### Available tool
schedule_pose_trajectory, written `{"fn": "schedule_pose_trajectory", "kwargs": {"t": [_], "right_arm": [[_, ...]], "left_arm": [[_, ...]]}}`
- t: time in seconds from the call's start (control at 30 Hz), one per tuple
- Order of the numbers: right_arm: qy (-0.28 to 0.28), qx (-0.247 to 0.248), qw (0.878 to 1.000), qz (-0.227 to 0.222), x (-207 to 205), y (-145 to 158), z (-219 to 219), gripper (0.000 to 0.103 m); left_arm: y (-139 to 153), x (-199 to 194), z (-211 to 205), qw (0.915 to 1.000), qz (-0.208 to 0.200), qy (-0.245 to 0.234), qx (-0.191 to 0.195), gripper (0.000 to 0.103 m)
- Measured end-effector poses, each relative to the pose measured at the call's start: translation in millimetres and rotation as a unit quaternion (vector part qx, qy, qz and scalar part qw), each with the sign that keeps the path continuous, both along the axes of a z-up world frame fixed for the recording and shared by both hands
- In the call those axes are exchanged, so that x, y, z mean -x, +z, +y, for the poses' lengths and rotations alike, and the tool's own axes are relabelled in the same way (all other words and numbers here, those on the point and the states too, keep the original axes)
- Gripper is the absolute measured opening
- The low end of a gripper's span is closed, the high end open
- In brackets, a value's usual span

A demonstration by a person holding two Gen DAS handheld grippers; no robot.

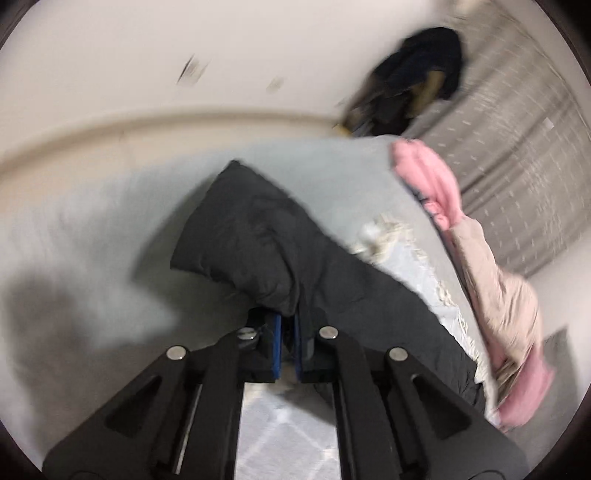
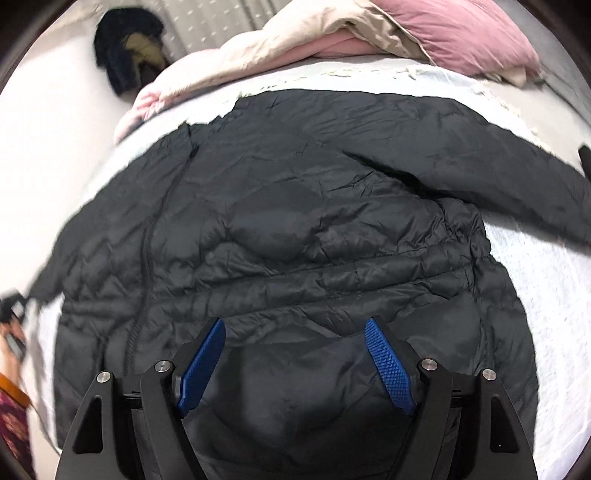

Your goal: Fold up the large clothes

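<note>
Your left hand-held gripper (image 1: 288, 332) is clenched on a sleeve of the black puffer jacket (image 2: 295, 229), the sleeve running from the lower centre toward the upper left of the left wrist frame. Your right hand-held gripper (image 2: 293, 365) is released, pads spread above the jacket. The jacket lies flat on the bed (image 2: 535, 266), its zipper running top to bottom in the left half of the right wrist frame, one sleeve reaching right.

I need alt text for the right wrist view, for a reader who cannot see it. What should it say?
A black padded jacket lies spread out on a pale sheet, one sleeve stretched to the right. The right claw hovers open over its lower part, blue pads wide apart. Pink and beige bedding is piled behind it.
</note>
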State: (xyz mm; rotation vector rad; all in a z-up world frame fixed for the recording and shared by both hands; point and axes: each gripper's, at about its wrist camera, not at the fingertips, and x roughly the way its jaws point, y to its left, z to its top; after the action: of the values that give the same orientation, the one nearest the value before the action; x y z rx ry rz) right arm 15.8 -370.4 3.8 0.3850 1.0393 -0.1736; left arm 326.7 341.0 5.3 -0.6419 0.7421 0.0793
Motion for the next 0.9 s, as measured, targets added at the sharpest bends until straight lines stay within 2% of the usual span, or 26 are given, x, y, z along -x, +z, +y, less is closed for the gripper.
{"fn": "schedule_pose_trajectory", "kwargs": {"t": [0.07,0.2,0.27,0.37,0.5,0.67,0.7,0.73,0.8,0.83,0.9], "right_arm": [[0.004,0.010,1.000,0.003,1,0,0,0.079],[-0.002,-0.005,1.000,-0.009,5,6,-5,0.079],[-0.011,-0.012,1.000,-0.013,8,10,-10,0.079],[-0.023,-0.020,0.999,-0.026,15,17,-18,0.079],[-0.037,-0.031,0.998,-0.044,20,25,-27,0.079],[-0.039,-0.048,0.997,-0.052,26,30,-31,0.079],[-0.036,-0.046,0.997,-0.053,26,30,-30,0.079],[-0.035,-0.045,0.997,-0.054,26,31,-29,0.079],[-0.032,-0.041,0.997,-0.055,26,31,-28,0.079],[-0.031,-0.039,0.997,-0.056,26,31,-28,0.079],[-0.033,-0.041,0.997,-0.056,27,30,-31,0.079]], "left_arm": [[35,7,-25,0.9980,-0.040,-0.022,-0.044,0.005],[99,24,-78,0.9880,-0.112,-0.072,-0.078,0.005],[133,36,-117,0.9782,-0.147,-0.113,-0.093,0.005],[163,49,-163,0.9655,-0.177,-0.160,-0.104,0.005],[187,69,-240,0.9450,-0.201,-0.237,-0.102,0.005],[178,85,-328,0.9241,-0.188,-0.321,-0.089,0.005],[171,89,-346,0.9173,-0.179,-0.345,-0.085,0.005],[161,93,-366,0.9038,-0.165,-0.387,-0.077,0.006],[142,100,-398,0.8702,-0.131,-0.471,-0.060,0.021],[128,106,-415,0.8476,-0.111,-0.516,-0.057,0.024],[115,115,-423,0.8331,-0.108,-0.536,-0.083,0.036]]}}
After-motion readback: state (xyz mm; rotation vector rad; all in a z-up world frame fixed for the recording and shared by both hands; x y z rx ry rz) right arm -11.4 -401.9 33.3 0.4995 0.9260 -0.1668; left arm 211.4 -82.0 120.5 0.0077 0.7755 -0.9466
